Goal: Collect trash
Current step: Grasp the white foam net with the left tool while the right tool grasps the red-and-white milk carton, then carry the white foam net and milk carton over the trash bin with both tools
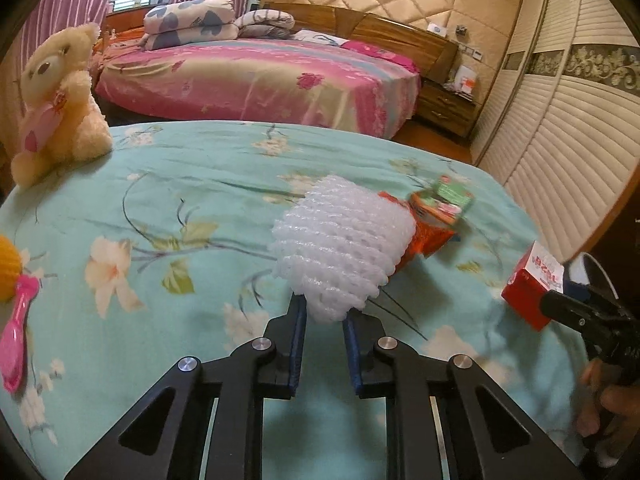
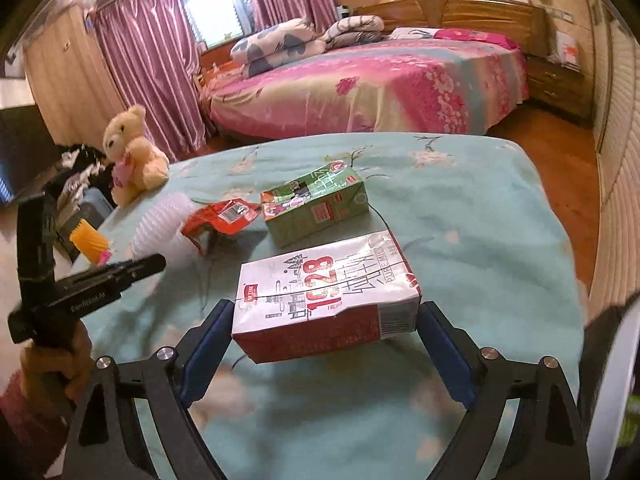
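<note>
I work over a table (image 2: 480,216) draped in a smooth turquoise cloth printed with pale flowers and thin stems. Behind it lies a bed (image 2: 380,84) under a glossy pink floral sheet, with two folded quilts at its far end, a wooden headboard and a quilted beige wall. Pink striped curtains (image 2: 148,68) flank one bright window on the far left; ribbed cream wardrobe doors (image 1: 560,152) run along the right.

Four pieces of trash sit on the cloth. My left gripper (image 1: 325,312) has its blue pads pinched on the near end of the white foam net (image 1: 340,248), a soft, bumpy mesh sleeve. Just beyond the net lies one crumpled red wrapper (image 2: 222,218), shiny foil, and beside it, further right, one green carton (image 2: 320,202), a dented box lying flat. Nearest me on the right is the red-and-white milk carton (image 2: 326,300), a creased rectangular box; it sits lengthwise between the pads of my right gripper (image 2: 324,320), which stand wide. The left pad meets its corner, and whether the right pad touches I cannot tell.

On the far left sits one fluffy cream teddy bear (image 1: 60,104). At the near left edge lie one pink plastic spoon (image 1: 16,336) and a ribbed yellow thing (image 2: 90,240).
</note>
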The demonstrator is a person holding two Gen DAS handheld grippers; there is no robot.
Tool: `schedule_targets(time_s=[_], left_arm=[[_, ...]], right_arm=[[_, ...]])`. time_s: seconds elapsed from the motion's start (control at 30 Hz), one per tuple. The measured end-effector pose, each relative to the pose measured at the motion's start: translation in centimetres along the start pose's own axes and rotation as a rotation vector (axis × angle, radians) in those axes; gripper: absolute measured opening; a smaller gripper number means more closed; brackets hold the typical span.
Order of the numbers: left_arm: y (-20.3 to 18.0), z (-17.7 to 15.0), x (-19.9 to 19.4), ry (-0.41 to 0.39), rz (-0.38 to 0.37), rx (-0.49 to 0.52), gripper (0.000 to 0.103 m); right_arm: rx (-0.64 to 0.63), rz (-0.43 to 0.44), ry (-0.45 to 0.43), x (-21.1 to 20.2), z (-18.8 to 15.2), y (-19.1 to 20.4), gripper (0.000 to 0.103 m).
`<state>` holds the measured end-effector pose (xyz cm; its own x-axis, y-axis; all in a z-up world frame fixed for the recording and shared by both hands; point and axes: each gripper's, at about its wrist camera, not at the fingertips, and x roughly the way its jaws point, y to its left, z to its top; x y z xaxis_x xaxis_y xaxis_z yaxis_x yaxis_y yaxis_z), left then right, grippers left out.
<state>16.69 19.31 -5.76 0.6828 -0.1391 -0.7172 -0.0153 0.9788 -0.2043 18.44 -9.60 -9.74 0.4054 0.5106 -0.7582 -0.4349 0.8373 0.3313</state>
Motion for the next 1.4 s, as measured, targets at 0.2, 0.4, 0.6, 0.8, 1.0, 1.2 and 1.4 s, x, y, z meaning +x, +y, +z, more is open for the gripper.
schedule_targets(time_s=[0.2,0.4,0.6,0.8,1.0,1.2,1.4], left_arm=[[-1.5,-1.2,-2.0,-0.011,-0.061,0.014,0.016],[-3.8,-2.2,-2.9,-0.002,-0.120,0.066,0.016],[-6.4,-2.3,-3.4,0.001,-0.196,0.122,0.016],[-8.9,-2.5,-3.4,0.010,-0.253,0.183,0.016],[-10.8,-2.5,-2.9,0.025,-0.291,0.224,0.016],[-12.5,-2.3,-2.3,0.038,-0.317,0.256,0.016],[-15.1,-2.5,-1.6,0.042,-0.336,0.292,0.016]], right_arm=[[0.069,-0.011,-0.044,-3.0,-1.9,-0.8,0.092],[0.125,-0.027,-0.081,-5.7,-3.6,-1.9,0.092],[0.189,-0.056,-0.122,-8.6,-5.0,-3.6,0.092],[0.231,-0.094,-0.154,-11.0,-6.2,-5.2,0.092],[0.263,-0.127,-0.174,-12.9,-7.2,-6.7,0.092],[0.281,-0.157,-0.191,-14.5,-8.0,-7.8,0.092],[0.304,-0.186,-0.210,-16.1,-8.6,-9.3,0.092]])
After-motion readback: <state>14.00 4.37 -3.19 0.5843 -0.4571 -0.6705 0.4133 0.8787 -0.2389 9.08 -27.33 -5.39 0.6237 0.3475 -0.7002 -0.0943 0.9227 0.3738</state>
